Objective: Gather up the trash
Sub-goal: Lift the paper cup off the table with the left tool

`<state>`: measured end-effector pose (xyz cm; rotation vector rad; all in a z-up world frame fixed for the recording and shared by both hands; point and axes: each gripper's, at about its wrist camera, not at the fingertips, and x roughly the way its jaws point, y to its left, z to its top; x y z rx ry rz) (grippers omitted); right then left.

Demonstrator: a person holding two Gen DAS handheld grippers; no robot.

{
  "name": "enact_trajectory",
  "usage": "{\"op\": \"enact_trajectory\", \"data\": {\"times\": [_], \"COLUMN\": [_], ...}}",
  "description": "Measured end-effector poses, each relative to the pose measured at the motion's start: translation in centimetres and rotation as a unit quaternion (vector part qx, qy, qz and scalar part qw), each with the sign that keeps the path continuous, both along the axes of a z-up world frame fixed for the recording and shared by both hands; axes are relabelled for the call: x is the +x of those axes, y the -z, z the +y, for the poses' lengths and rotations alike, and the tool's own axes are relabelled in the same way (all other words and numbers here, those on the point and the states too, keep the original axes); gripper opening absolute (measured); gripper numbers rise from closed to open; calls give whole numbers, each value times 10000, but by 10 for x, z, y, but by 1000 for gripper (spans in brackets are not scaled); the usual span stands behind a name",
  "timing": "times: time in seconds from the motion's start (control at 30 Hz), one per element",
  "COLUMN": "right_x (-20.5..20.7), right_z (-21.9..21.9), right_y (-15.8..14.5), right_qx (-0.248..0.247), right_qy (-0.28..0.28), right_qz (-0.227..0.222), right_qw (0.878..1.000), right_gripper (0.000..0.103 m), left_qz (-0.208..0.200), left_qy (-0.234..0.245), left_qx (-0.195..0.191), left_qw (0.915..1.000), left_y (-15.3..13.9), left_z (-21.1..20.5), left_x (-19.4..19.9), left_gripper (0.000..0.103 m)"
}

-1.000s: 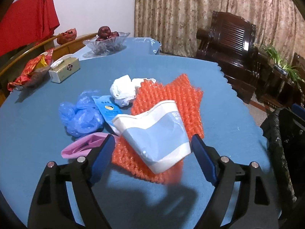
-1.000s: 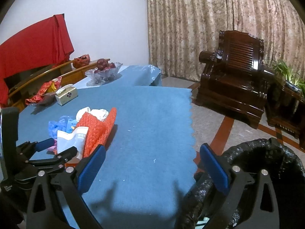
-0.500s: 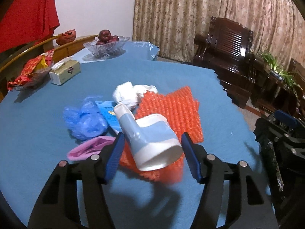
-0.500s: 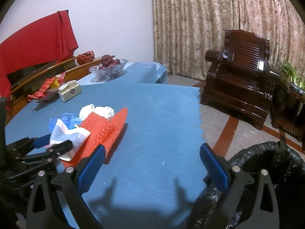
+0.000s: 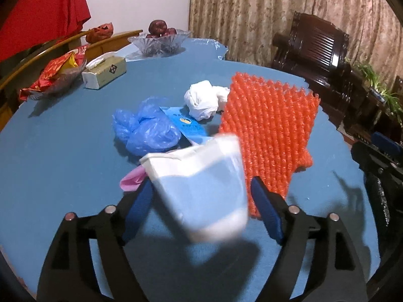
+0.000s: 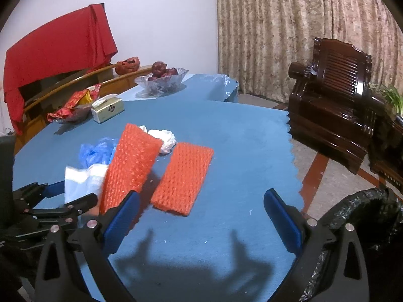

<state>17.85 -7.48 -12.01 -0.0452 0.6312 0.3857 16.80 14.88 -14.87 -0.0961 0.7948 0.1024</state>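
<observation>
A crushed white and pale-blue paper cup point(image 5: 201, 188), blurred, sits between the fingers of my left gripper point(image 5: 201, 183). Its jaws are opening, and a gap shows at the right pad point(image 5: 265, 209). Behind the cup on the blue table point(image 5: 63, 151) lie orange foam netting point(image 5: 269, 130), a blue plastic bag point(image 5: 143, 130), a white crumpled wad point(image 5: 204, 100), a small blue packet point(image 5: 189, 123) and a pink scrap point(image 5: 132, 180). In the right wrist view one orange net point(image 6: 133, 161) tilts up beside the left gripper point(image 6: 50, 201) and another point(image 6: 181, 178) lies flat. My right gripper point(image 6: 201, 193) is open and holds nothing.
A black trash bag point(image 6: 365, 214) gapes at the table's right edge. At the far left stand a tissue box point(image 5: 104, 73), red snack packets point(image 5: 55, 75) and a glass fruit bowl point(image 5: 160, 41). A dark wooden armchair point(image 6: 335, 88) stands beyond the table's scalloped edge.
The left jaws narrowed onto the cup, then widened again, and the cup spread out. Both views slid over the table. In the right wrist view the orange netting now shows as two pieces.
</observation>
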Motion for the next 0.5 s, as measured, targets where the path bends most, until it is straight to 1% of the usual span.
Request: {"op": "enact_trajectory", "data": {"times": [0.1,0.23,0.3,0.37,0.43,0.5], "right_x": [1,1,1,1,-1,-3], "right_z": [-1,-1,0,3,6,10], "right_y": [1,3,3,4,6,7], "right_qx": [-29,-58,-52,-55,-62,-70], "right_qy": [21,47,35,6,-35,-82], "right_qz": [25,43,50,63,75,97], "right_qw": [10000,10000,10000,10000,9999,9999], "right_gripper": [97,97,97,97,97,97], "left_qz": [63,79,56,76,126,163], "left_qy": [-22,-106,-96,-73,-39,-36], "left_qx": [-32,-126,-116,-105,-56,-94], "left_qw": [10000,9998,9999,9999,9999,9998], "left_y": [5,8,7,8,11,15], "left_z": [1,3,1,1,1,3], "left_x": [6,6,1,-3,-8,-12], "left_gripper": [78,68,66,69,78,83]}}
